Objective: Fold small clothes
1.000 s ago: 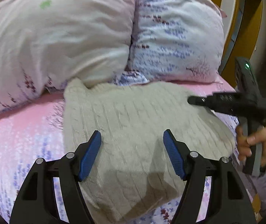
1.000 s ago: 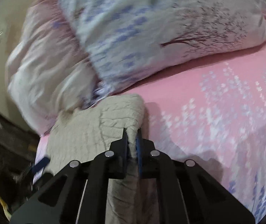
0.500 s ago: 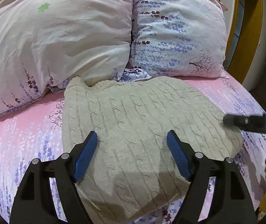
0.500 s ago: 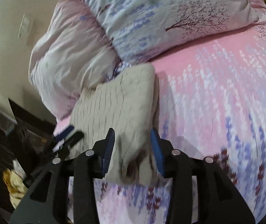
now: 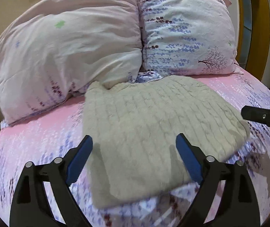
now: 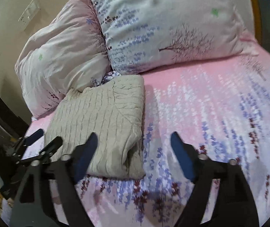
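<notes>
Seemingly your cable-knit sweater (image 5: 154, 128) lies folded on the bed (image 6: 220, 104); left gripper (image 5: 134, 151) and right gripper (image 6: 134, 151) gape, holding nothing.

- A bed (image 6: 220, 98) carries a pink sheet printed with lavender sprigs.
- Two pillows lean at its head: a pale pink pillow (image 5: 68, 53) and, touching it, a floral pillow (image 5: 188, 34).
- A cream wall (image 6: 4, 43) behind bears a white switch plate (image 6: 29, 14).
- A yellow wooden frame (image 5: 256, 28) stands beyond the floral pillow.
</notes>
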### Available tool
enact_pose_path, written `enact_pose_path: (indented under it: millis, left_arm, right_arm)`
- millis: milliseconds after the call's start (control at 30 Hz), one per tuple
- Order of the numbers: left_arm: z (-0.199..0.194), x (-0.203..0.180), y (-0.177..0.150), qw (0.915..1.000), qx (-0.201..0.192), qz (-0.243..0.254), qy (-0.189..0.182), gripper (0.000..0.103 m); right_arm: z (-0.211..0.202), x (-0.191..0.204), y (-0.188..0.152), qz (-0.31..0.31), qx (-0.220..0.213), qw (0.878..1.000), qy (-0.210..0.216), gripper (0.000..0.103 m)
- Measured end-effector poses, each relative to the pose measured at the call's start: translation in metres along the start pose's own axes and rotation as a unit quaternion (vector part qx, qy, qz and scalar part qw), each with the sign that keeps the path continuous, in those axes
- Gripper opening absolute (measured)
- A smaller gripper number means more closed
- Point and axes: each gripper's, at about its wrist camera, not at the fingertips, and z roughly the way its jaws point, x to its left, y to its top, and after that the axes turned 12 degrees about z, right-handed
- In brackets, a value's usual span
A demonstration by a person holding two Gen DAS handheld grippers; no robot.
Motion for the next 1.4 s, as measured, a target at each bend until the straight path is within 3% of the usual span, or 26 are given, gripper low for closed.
enact_pose_path:
  millis: [33,100,167,333,400,533,867,1400]
  left_arm:
    - [-0.004,0.002,-0.004,1.0000,0.000,-0.005,0.001,0.093]
    - [-0.016,0.006,-0.019,0.9996,0.006,-0.020,0.021,0.101]
    - [-0.029,0.011,-0.031,0.9985,0.004,-0.028,0.046,0.102]
    - [-0.053,0.030,-0.057,0.9957,0.002,-0.066,0.065,0.102]
    - [-0.055,0.033,-0.064,0.9952,0.001,-0.070,0.068,0.102]
    - [-0.049,0.026,-0.070,0.9959,0.021,-0.061,0.064,0.102]
    - [-0.034,0.014,-0.077,0.9946,0.063,-0.070,0.042,0.102]
    - [-0.015,0.020,-0.083,0.9889,0.118,-0.091,0.001,0.102]
  right_arm:
    - [-0.002,0.004,-0.003,-0.010,-0.007,1.000,-0.017,0.095]
    - [-0.008,0.013,-0.014,-0.036,-0.026,0.997,-0.069,0.100]
    - [-0.012,0.022,-0.024,-0.068,-0.043,0.991,-0.103,0.101]
    - [-0.025,0.041,-0.051,-0.136,-0.126,0.964,-0.188,0.101]
    - [-0.028,0.042,-0.058,-0.140,-0.130,0.966,-0.171,0.101]
    - [-0.015,0.042,-0.065,-0.120,-0.062,0.984,-0.114,0.101]
    - [0.013,0.061,-0.091,-0.142,-0.010,0.982,-0.126,0.101]
    - [0.027,0.050,-0.089,-0.108,0.028,0.986,-0.126,0.101]
